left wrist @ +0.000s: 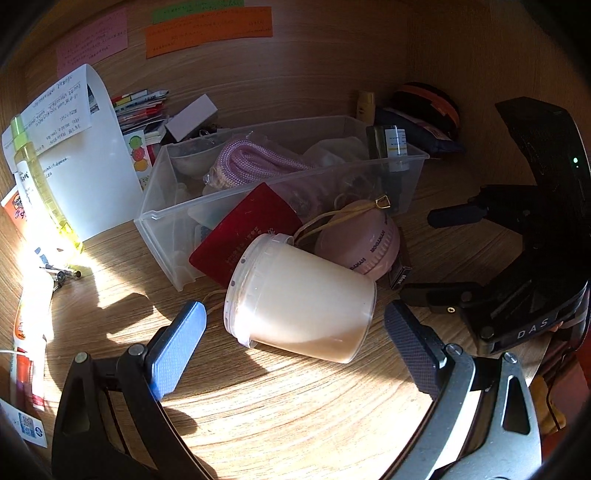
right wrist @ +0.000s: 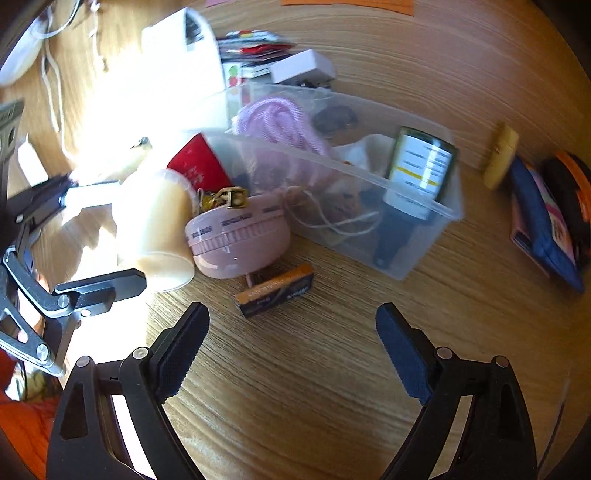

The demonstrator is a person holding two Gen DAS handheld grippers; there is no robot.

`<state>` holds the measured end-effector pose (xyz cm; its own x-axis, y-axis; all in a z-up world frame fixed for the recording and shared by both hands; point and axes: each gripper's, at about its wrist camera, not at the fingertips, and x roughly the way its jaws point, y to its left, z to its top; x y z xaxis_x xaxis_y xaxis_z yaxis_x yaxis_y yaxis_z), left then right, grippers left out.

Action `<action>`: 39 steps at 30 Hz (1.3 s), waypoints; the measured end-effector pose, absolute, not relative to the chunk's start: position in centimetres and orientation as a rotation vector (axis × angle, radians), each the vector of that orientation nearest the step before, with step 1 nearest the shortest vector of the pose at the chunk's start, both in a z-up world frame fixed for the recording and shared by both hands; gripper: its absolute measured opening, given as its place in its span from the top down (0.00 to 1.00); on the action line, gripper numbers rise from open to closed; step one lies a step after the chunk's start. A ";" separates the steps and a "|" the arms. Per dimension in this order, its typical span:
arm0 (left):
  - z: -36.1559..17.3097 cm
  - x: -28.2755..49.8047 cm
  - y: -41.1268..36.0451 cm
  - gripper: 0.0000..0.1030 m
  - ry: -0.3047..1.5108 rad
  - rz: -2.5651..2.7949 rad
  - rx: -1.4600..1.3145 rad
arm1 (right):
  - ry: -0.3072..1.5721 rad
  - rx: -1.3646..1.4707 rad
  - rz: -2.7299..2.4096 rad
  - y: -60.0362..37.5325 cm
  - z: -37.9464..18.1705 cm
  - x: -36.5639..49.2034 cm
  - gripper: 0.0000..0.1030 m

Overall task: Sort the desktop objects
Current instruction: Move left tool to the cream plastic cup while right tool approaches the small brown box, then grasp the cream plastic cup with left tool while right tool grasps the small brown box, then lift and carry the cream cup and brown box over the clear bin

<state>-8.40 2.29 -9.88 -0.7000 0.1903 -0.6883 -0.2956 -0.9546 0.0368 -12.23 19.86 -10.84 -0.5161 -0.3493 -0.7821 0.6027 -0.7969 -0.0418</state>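
Observation:
A cream jar (left wrist: 299, 299) lies on its side on the wooden desk, just ahead of my open left gripper (left wrist: 295, 325), whose fingers stand either side of it without touching. It also shows in the right wrist view (right wrist: 155, 229). A pink round case (left wrist: 360, 240) with a cord leans beside it, and a red booklet (left wrist: 245, 232) rests against a clear plastic bin (left wrist: 155, 218). My right gripper (right wrist: 291, 321) is open and empty over the desk, just behind a small orange-and-black box (right wrist: 275, 293) and the pink case (right wrist: 238, 236).
The bin (right wrist: 424, 206) holds a purple rope (right wrist: 280, 122), a labelled bottle (right wrist: 421, 173) and small items. A yellow bottle (left wrist: 40, 192), white papers (left wrist: 92, 158) and pens lie left. A dark pouch (right wrist: 543, 218) lies right. Sticky notes (left wrist: 207, 31) hang on the back wall.

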 end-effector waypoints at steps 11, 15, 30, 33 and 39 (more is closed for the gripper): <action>-10.8 -9.8 1.9 0.20 0.141 2.631 -1.082 | 0.460 1.106 -2.239 19.3 -11.6 -13.4 0.41; -10.8 -9.7 1.9 0.25 0.134 2.595 -1.080 | 0.467 1.095 -2.257 19.1 -11.9 -13.7 0.41; -10.4 -8.8 1.0 0.30 0.097 2.657 -1.020 | 0.441 1.045 -2.292 19.1 -11.5 -13.4 0.58; -10.3 -8.3 1.0 0.31 0.098 2.668 -1.014 | 0.418 1.044 -2.297 19.5 -11.3 -12.9 0.58; -10.2 -7.0 1.0 0.31 0.102 2.683 -1.004 | 0.384 1.050 -2.314 20.5 -10.9 -11.6 0.58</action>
<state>-6.96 0.95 -10.15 -0.7218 0.2297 -0.6529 -0.2785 -0.9600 -0.0298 -11.57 20.52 -10.93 -0.5337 -0.3748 -0.7581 0.5997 -0.7998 -0.0267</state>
